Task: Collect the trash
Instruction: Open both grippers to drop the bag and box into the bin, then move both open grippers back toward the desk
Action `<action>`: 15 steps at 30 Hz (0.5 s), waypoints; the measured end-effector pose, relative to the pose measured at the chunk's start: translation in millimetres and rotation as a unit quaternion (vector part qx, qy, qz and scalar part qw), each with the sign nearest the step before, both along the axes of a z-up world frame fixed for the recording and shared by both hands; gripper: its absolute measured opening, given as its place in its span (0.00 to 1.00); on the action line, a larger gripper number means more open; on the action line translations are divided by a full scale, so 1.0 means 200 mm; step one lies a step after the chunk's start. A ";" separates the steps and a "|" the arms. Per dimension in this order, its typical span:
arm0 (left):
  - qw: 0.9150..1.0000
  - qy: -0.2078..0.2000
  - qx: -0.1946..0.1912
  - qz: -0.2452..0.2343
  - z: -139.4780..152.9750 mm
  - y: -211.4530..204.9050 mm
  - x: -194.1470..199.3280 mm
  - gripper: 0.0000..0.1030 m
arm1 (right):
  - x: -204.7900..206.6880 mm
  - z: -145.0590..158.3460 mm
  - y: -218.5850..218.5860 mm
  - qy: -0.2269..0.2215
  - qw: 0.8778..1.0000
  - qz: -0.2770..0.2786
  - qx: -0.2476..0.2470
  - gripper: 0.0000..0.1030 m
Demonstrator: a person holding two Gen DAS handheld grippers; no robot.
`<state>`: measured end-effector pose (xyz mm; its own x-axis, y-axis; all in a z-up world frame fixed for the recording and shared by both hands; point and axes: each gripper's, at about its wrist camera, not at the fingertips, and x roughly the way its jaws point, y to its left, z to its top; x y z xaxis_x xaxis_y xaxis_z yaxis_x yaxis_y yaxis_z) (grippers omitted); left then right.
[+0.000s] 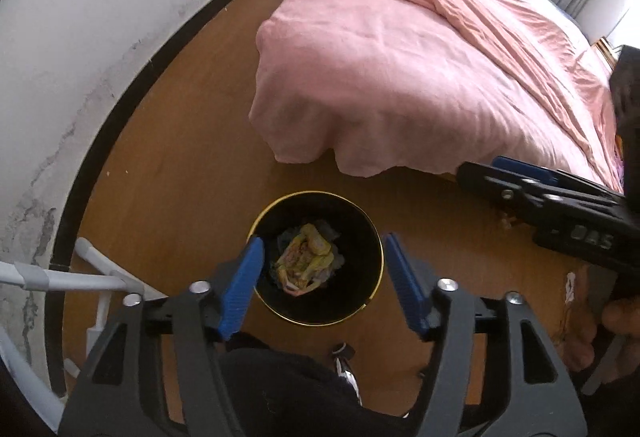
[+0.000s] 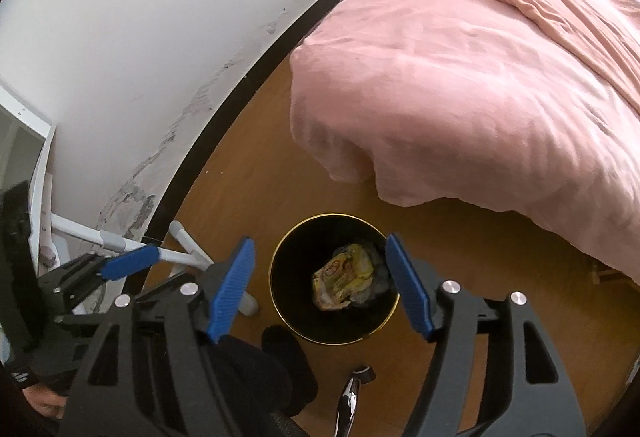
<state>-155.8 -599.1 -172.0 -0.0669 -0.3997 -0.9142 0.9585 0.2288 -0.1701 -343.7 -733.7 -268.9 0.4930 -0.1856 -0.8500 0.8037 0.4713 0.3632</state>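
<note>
In the left wrist view, the left gripper points steeply down over a round black bin with a gold rim, which stands upright on the brown wooden floor with its mouth facing straight up at the camera. The blue fingers stand wide apart with nothing between them, one over each side of the rim. At the bottom of the bin lies a crumpled yellowish wrapper, its long axis running from lower left to upper right in this view. The right gripper reaches in from the right edge, seen side-on, so its spread cannot be read here. A pink-covered bed fills the upper right, near the bin. In the right wrist view, the right gripper also looks down into the same bin, its blue fingers spread wide and empty. The wrapper rests inside, towards the right of the bin's floor, its length again running lower left to upper right. The left gripper shows at the left edge, beside a white frame against the wall.
</note>
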 end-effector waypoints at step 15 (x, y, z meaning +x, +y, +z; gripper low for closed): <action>0.979 -0.089 -0.147 0.108 0.84 0.91 0.43 0.88 | 0.44 0.38 0.34 -0.040 0.988 0.107 -0.107 0.65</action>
